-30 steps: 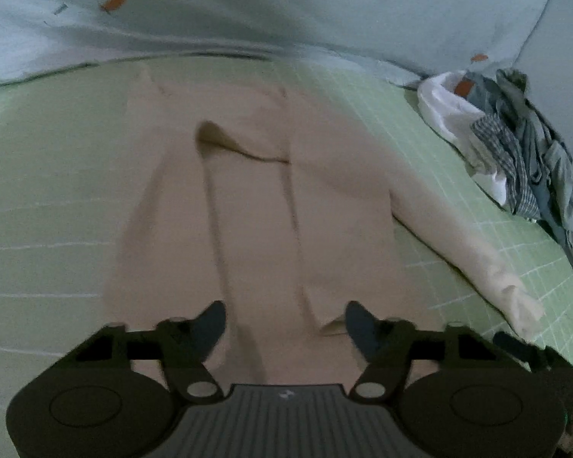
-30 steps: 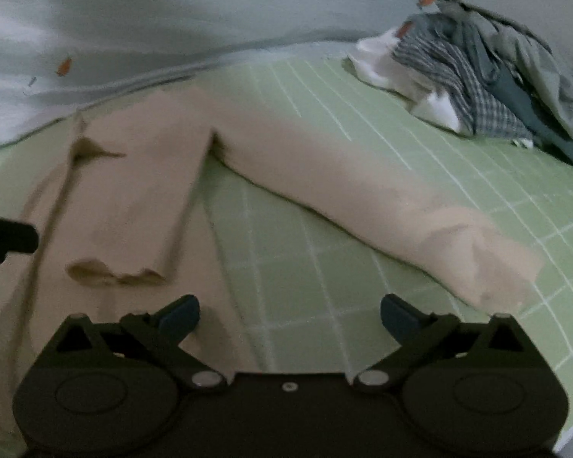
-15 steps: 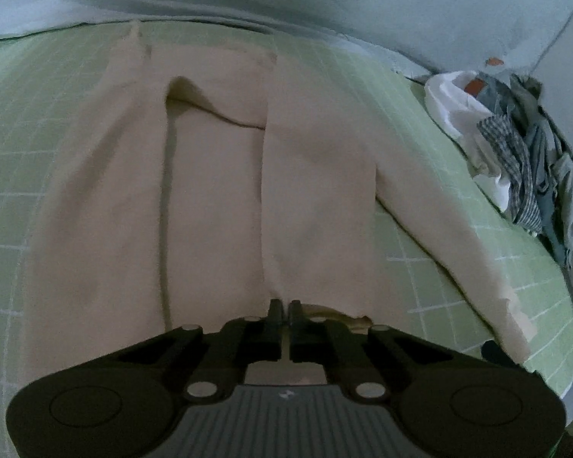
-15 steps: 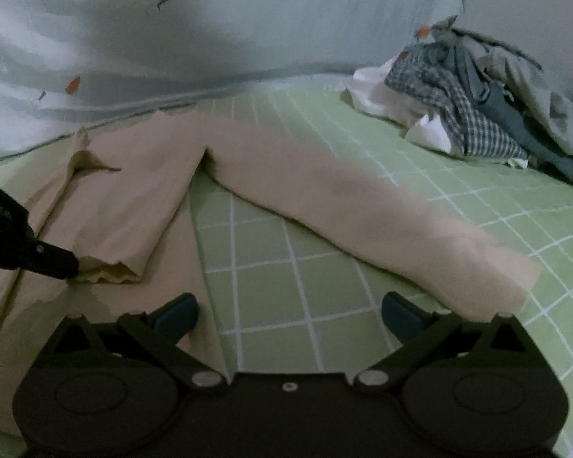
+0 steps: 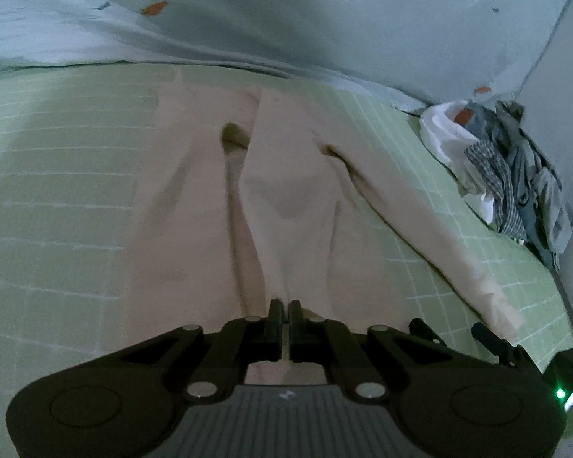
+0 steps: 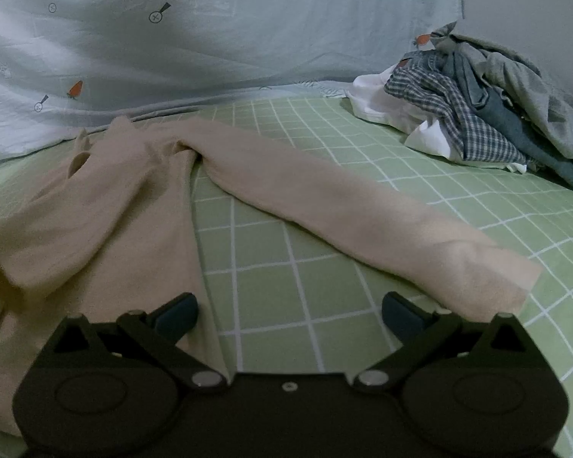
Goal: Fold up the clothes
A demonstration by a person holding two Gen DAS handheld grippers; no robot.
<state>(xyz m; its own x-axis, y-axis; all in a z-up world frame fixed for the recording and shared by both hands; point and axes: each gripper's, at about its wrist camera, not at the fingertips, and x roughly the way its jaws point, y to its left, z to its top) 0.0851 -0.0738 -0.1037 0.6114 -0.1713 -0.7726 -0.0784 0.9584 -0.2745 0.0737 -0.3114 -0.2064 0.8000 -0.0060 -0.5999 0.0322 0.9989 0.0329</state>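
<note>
The left hand-held gripper [image 5: 285, 311] is now pinching the near edge of the beige sweater [image 5: 286, 198]. One second ago its fingers were standing apart over this hem; half a second ago they closed on it, and now they are lifting the cloth, so a ridge is running from the grip up toward the collar. I judge that a lengthwise fold of the body is starting.

The right hand-held gripper [image 6: 288, 311] is hovering with its fingers wide apart and holding nothing, just beside the sweater's right edge. The long sleeve [image 6: 363, 210] is lying stretched away from the sweater's body, not folded in.

The sweater is lying flat on the green checked bed sheet [image 6: 458, 198]. A pile of other clothes [image 6: 485, 103] is waiting well apart from the sweater, beyond the sleeve.

Behind the sweater, the pale blue cloth [image 6: 210, 38] is carrying small carrot prints and some printed letters, but they are too faint to read.
</note>
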